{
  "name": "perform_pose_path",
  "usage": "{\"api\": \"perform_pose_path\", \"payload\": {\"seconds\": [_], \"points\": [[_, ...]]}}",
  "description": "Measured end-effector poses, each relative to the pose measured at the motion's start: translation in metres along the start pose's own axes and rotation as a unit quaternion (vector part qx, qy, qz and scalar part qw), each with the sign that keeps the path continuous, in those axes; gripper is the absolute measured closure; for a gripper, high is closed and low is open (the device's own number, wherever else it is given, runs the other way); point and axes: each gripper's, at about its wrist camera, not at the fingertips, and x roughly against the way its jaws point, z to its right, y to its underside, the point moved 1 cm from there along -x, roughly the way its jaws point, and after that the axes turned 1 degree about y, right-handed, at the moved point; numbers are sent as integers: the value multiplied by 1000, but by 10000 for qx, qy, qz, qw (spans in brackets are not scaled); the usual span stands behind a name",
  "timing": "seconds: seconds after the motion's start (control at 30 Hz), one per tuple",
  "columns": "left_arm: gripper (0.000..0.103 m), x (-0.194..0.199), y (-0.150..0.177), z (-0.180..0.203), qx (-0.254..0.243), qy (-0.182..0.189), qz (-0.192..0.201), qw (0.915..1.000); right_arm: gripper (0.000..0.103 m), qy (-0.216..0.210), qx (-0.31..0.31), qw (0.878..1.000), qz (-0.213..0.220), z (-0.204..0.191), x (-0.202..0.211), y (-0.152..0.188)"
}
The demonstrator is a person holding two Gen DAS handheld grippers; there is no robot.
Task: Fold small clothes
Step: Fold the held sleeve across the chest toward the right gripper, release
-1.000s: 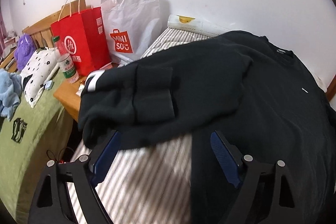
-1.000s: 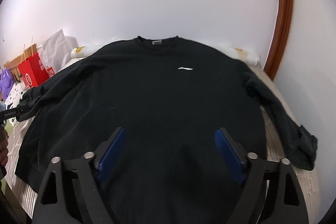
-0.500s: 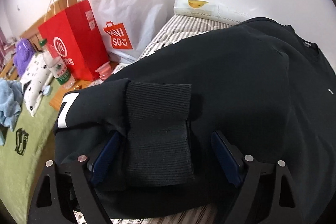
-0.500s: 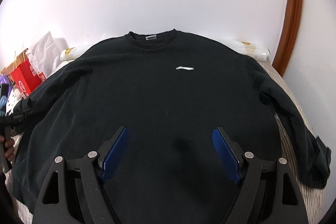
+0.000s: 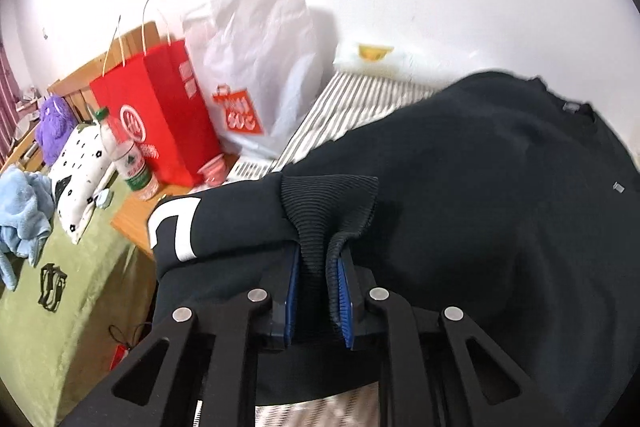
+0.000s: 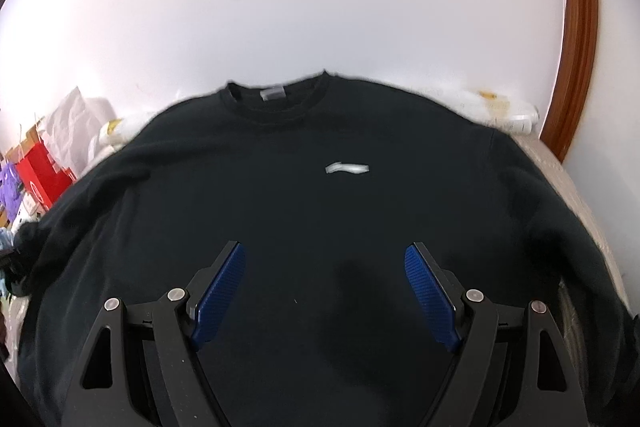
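Striped bed (image 5: 352,99), black sweater (image 6: 320,211) spread flat across it. Left gripper (image 5: 318,291) just closed, pinching the ribbed cuff (image 5: 332,203). Right gripper (image 6: 326,291) gaped over the hem. Soft, floppy; best taken by edges.

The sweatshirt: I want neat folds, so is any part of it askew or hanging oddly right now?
Yes. The left sleeve's ribbed cuff is bunched and pinched between the left tongs, which have just closed on it. The black sweatshirt lies flat on the striped bed; the right tongs hover open above it.
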Motion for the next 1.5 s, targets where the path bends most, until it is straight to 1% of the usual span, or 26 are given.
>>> {"api": "perform_pose_path", "payload": {"seconds": [0.07,0.17,0.27,0.3,0.37,0.5,0.57,0.63,0.73,0.83,0.97,1.03,1.1,1.2,1.23,1.27,1.33,1.37,1.4,1.43,1.47,1.5], "points": [[88,10,-12,15,53,133,161,9998,21,-36,73,10000,-38,3,0,5],[88,21,-25,44,2,380,369,9986,22,199,214,9995,113,11,7,6],[88,33,-42,85,-86,744,554,9957,22,480,241,9983,246,28,12,6],[88,37,-50,105,-137,867,605,9943,21,588,283,9975,255,34,12,6],[88,40,-60,138,-209,978,699,9925,22,743,312,9964,253,46,11,5],[88,44,-76,202,-380,1263,811,9879,22,805,130,9965,179,73,5,5],[88,47,-79,233,-492,1480,810,9844,22,745,-35,9972,90,84,0,6],[88,49,-81,261,-588,1693,776,9807,22,797,-210,9966,18,94,-5,6],[88,45,-76,301,-671,2034,622,9748,22,719,-396,9966,-34,101,-9,6],[88,38,-62,337,-835,2222,490,9702,22,638,-447,9970,4,103,-9,6],[88,29,-42,370,-988,2398,225,9655,22,528,-549,9971,-19,107,-11,8],[88,24,-35,380,-1027,2436,129,9643,22,451,-603,9971,-74,108,-14,8],[88,17,-30,383,-930,2507,-10,9636,22,442,-586,9973,-96,106,-14,8],[81,13,-27,384,-837,2598,-215,9618,22,379,-580,9976,-48,104,-12,6],[77,14,-27,379,-809,2588,-266,9622,22,362,-583,9976,-36,104,-11,6],[75,15,-27,374,-793,2579,-266,9625,22,362,-575,9977,-33,103,-10,6],[75,21,-30,360,-772,2518,-177,9645,22,345,-516,9981,-33,100,-11,6],[73,23,-32,352,-764,2448,-133,9665,22,347,-486,9982,-36,99,-11,6],[70,26,-34,339,-727,2296,-82,9705,22,351,-464,9983,-29,98,-12,7],[59,28,-37,329,-681,2243,-59,9721,22,326,-449,9985,-32,97,-12,7],[44,29,-40,318,-616,2235,-30,9727,22,307,-439,9986,-40,95,-12,7],[37,32,-41,299,-500,2210,43,9740,22,292,-432,9986,-39,94,-13,7]]}}
